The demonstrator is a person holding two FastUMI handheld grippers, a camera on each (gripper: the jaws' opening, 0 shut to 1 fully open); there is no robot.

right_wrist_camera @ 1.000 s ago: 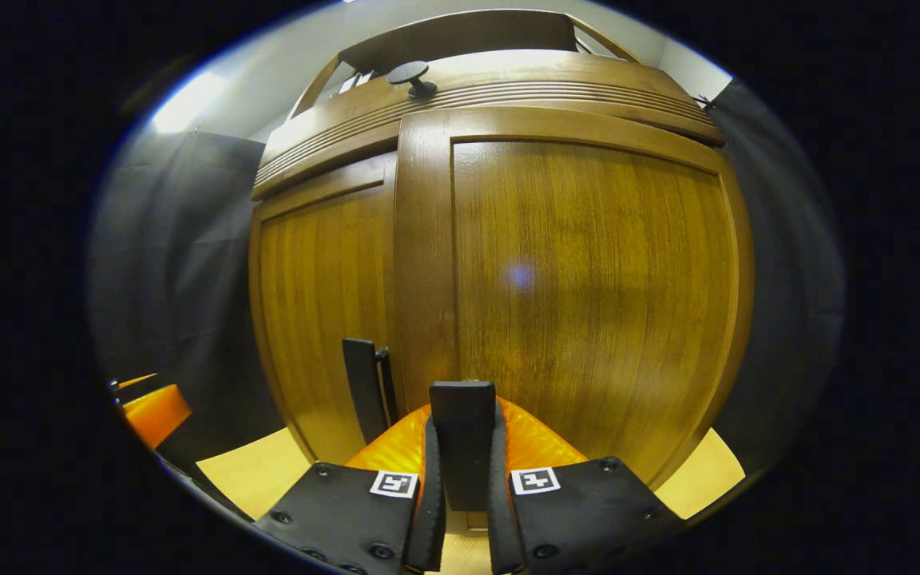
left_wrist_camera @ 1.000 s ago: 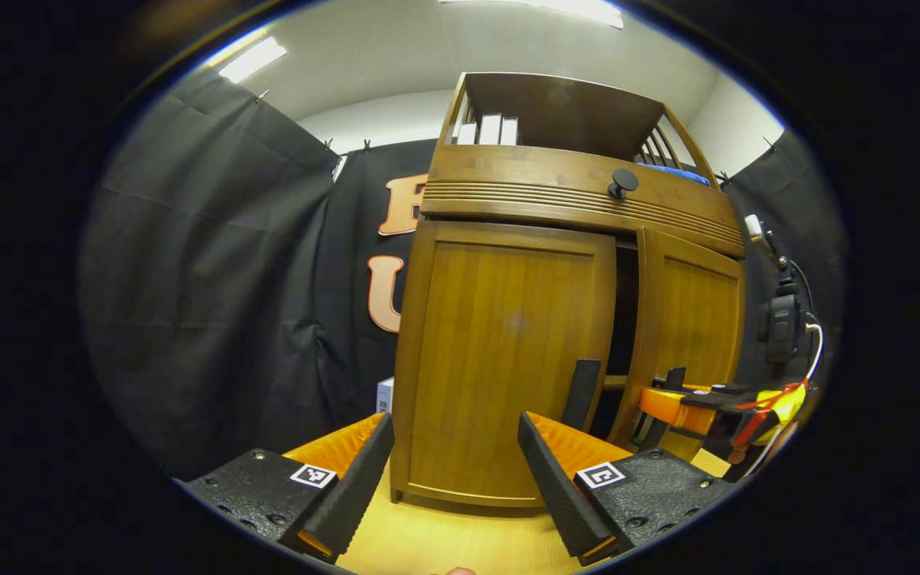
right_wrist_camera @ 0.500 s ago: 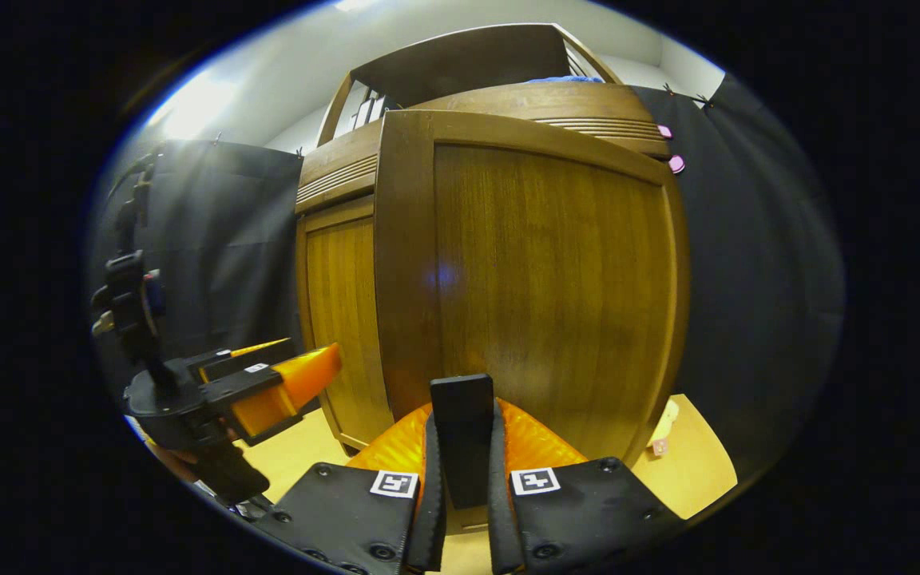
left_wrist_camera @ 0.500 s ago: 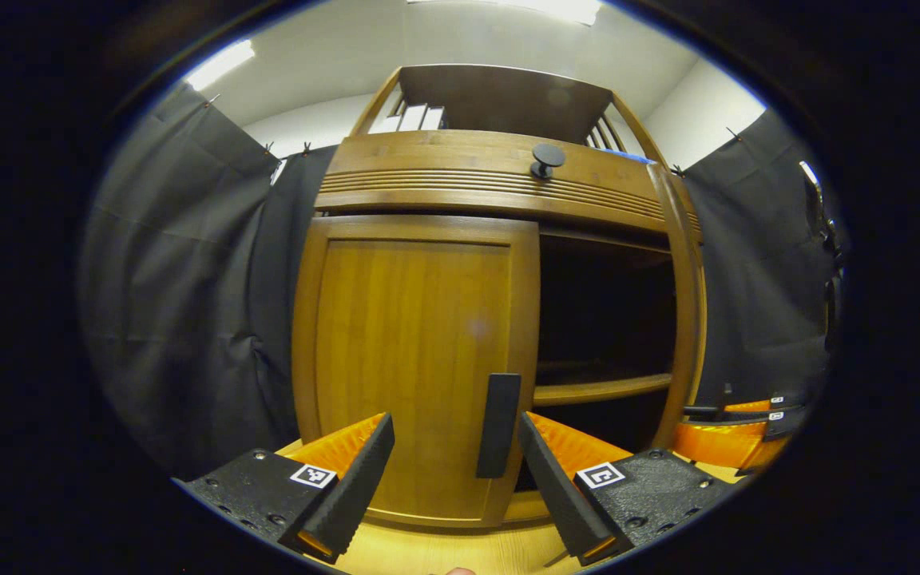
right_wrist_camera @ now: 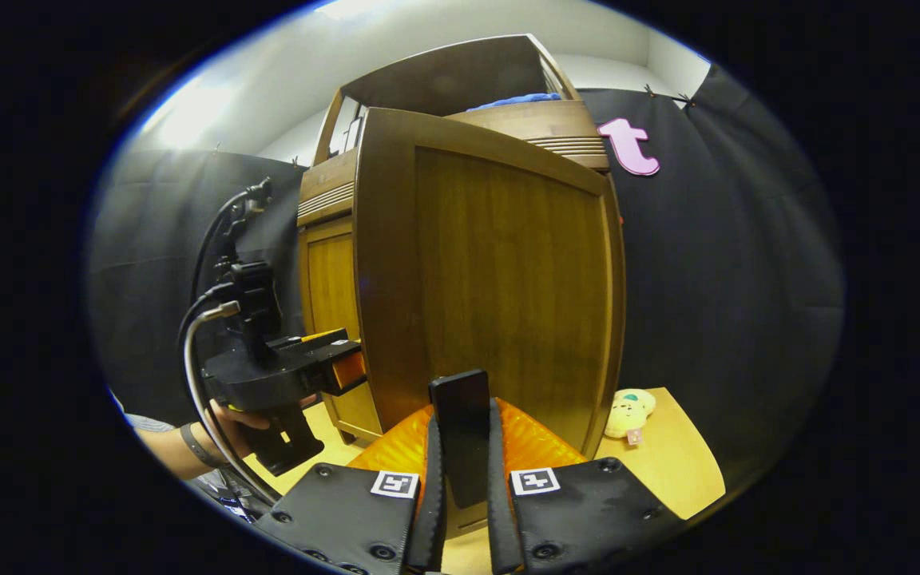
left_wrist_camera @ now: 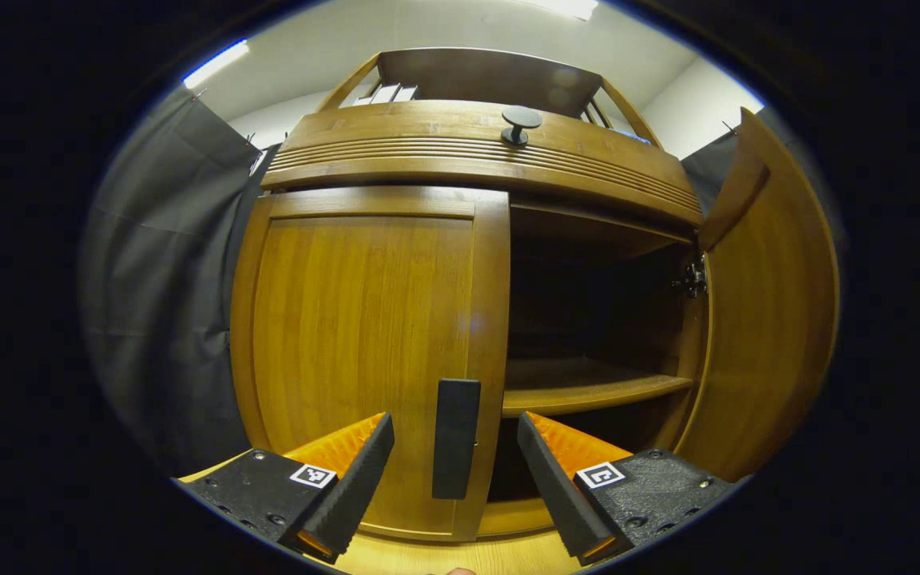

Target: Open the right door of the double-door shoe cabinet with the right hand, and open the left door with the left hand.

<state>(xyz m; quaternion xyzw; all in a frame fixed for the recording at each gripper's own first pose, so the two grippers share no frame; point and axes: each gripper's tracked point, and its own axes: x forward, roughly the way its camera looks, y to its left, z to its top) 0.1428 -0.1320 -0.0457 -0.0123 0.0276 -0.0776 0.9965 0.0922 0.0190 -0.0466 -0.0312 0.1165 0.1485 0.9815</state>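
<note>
The wooden shoe cabinet (left_wrist_camera: 476, 152) stands close in front. Its left door (left_wrist_camera: 364, 319) is closed, with a dark upright handle (left_wrist_camera: 456, 438) near its inner edge. My left gripper (left_wrist_camera: 454, 427) is open, and this handle shows between its spread fingers, untouched. The right door (left_wrist_camera: 763, 319) is swung wide open, baring a dark inside with a shelf (left_wrist_camera: 588, 391). In the right gripper view my right gripper (right_wrist_camera: 464, 447) is shut on the right door's handle (right_wrist_camera: 460, 415), on the right door (right_wrist_camera: 500, 279). The left gripper (right_wrist_camera: 346, 369), held by a hand (right_wrist_camera: 220, 423), sits before the left door (right_wrist_camera: 332, 319).
A round dark knob (left_wrist_camera: 520, 124) sticks out of the drawer front above the doors. A small plush toy (right_wrist_camera: 628, 411) lies on the wooden floor (right_wrist_camera: 684, 471) to the right of the open door. Black cloth walls surround the cabinet.
The right door swung from barely ajar to wide open with my right gripper shut on its handle. My left gripper moved in on the left door's handle, which now sits between its fingers.
</note>
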